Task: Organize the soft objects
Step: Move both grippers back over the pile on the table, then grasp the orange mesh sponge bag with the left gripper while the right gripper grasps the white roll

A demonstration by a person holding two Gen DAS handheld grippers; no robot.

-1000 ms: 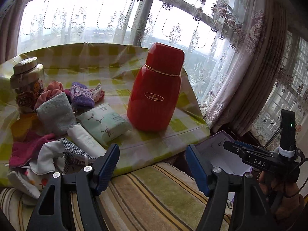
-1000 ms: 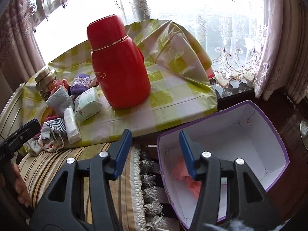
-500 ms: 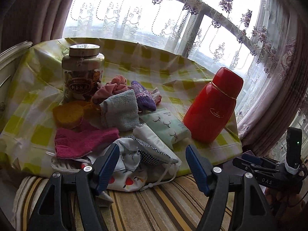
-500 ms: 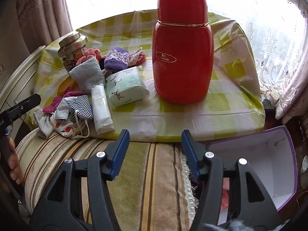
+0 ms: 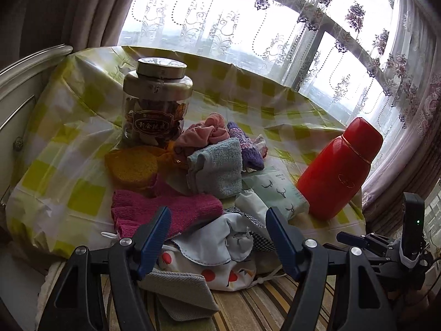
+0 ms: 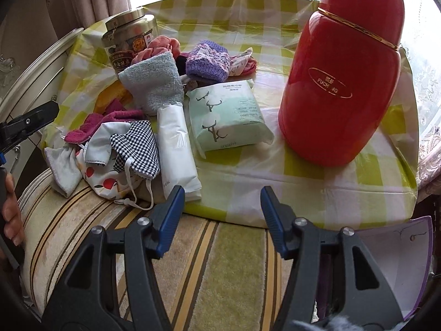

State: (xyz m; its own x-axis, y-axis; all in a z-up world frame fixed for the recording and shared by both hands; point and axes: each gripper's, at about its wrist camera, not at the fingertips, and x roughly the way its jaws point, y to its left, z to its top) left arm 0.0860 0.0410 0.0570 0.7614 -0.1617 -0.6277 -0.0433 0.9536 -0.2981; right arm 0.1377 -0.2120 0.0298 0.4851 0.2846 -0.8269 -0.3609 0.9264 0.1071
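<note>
Both grippers hang with jaws spread, gripping nothing: the left gripper (image 5: pixel 216 231) over a magenta knit glove (image 5: pixel 165 209) and face masks (image 6: pixel 132 143), the right gripper (image 6: pixel 220 212) over the striped rug (image 6: pixel 209 262). Farther right stands a red flask (image 6: pixel 341 77).

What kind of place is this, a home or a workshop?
Most likely a room in a home, by a window. Lace curtains hang behind a table with a checked cloth, and a striped cushion lies in front. Household things, such as a red flask, stand there.
</note>
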